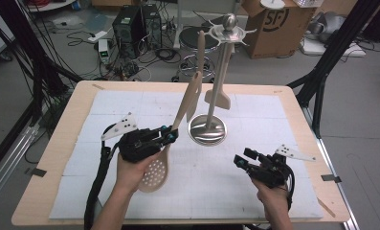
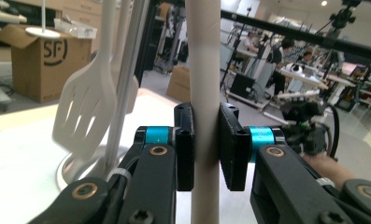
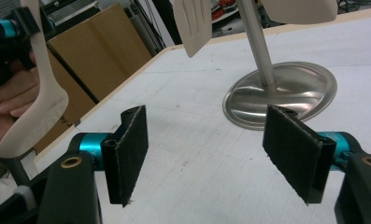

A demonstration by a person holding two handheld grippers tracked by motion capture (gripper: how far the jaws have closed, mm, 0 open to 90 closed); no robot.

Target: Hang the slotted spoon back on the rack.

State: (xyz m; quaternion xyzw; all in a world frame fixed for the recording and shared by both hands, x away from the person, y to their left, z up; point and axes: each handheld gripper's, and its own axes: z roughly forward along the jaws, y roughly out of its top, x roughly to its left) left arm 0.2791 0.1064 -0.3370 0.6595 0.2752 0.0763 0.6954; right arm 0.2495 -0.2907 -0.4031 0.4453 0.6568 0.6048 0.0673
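Looking down from the high view, the left gripper (image 1: 171,135) is clamped on the handle of a cream skimmer spoon (image 1: 155,173), whose perforated round bowl hangs low beside the person's left hand (image 1: 135,165) while the long handle slants up toward the top of the utensil stand (image 1: 208,128). The stand rises from a round steel base on the white mat (image 1: 254,201), just beyond the gripper, and a slotted turner (image 1: 218,96) hangs from its top ring. The right gripper (image 1: 240,160) is held over the mat to the right of the stand's base, well apart from the spoon, with nothing between its jaws

In the left gripper view, the two black pads (image 2: 184,145) press on either side of the spoon's pale handle (image 2: 204,93), which runs straight up between them and out of the top of the frame. To the left, the slotted turner (image 2: 86,112) hangs beside the stand's pole (image 2: 127,79), near the held handle but apart from it. The right gripper (image 2: 309,128) shows farther off at the right

In the right gripper view, the jaws stand wide apart and empty, their pads (image 3: 129,149) framing bare mat. The stand's steel base (image 3: 286,93) lies just ahead, the turner's blade (image 3: 195,25) hangs above, and at the far left the left gripper (image 3: 15,28) holds the spoon (image 3: 36,112) with its bowl pointing down
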